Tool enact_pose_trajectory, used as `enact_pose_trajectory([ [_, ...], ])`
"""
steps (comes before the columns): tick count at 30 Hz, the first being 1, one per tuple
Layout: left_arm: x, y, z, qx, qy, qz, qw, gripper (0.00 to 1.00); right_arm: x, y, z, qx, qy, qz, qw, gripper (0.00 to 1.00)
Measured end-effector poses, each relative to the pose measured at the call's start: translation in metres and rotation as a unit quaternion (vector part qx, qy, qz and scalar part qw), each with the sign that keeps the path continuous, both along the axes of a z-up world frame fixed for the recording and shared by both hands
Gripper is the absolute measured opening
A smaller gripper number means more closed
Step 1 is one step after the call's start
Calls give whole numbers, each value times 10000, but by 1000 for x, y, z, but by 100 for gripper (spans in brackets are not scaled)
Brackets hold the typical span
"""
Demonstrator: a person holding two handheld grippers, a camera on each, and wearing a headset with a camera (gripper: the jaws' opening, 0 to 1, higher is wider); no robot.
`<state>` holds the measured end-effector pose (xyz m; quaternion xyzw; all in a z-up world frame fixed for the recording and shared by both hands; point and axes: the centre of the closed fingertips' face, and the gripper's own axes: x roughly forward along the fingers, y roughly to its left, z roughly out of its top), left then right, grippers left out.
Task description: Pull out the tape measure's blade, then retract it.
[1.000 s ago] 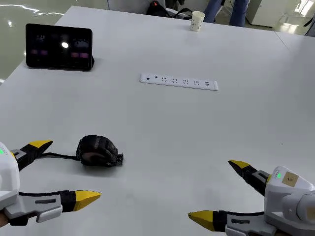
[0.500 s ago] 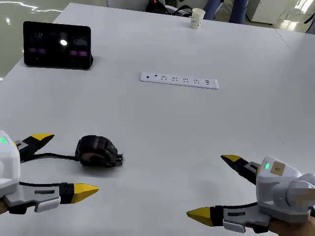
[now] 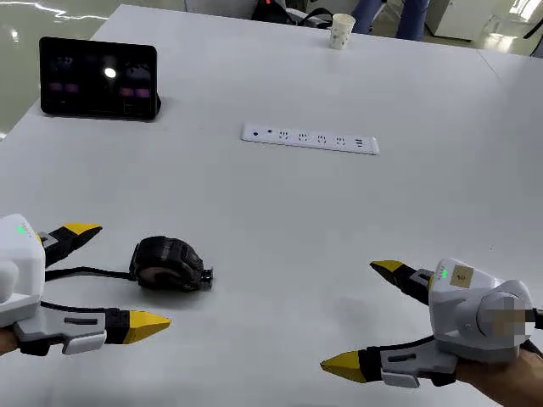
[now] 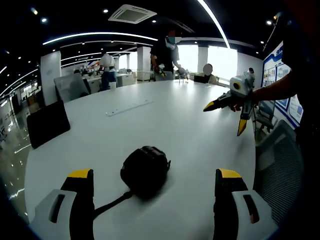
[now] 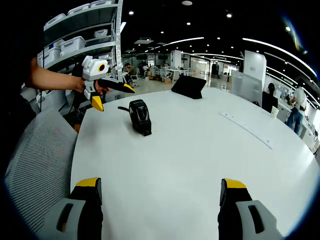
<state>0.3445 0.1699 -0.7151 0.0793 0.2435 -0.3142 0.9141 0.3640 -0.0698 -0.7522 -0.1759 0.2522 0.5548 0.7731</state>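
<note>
A black tape measure lies on the white table, its black wrist strap trailing to the left. In the left gripper view the tape measure sits just ahead of the jaws, between them. My left gripper is open at the table's near left, its yellow tips on either side of the strap, a short way from the case. My right gripper is open at the near right with nothing between its jaws. From the right gripper view the tape measure is far off, and the left gripper beyond it.
A white power strip lies across the table's middle. A dark tablet stands at the far left and a paper cup at the far edge. Mesh chairs stand at the near side. People stand beyond the table.
The right gripper has moved a little leftward and forward over the table. The left gripper has shifted slightly upward in view. The tape measure has stayed where it was.
</note>
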Motion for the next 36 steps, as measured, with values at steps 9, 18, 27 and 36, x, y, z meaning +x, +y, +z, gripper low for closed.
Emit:
enact_pose_trajectory([
  [9, 8, 1, -4, 96, 89, -188, 9997, 97, 9, 10, -5, -88, -4, 351, 9993, 99],
  [18, 15, 3, -6, 140, 155, -327, 9992, 94, 16, 23, -10, -197, 1, 617, 9979, 99],
  [27, 22, 3, -10, 204, 215, -511, 9983, 91, 20, 36, -19, -251, 59, 847, 9961, 98],
  [36, 26, 3, -16, 327, 298, -773, 9960, 84, 25, 52, -22, -294, 42, 1092, 9936, 94],
])
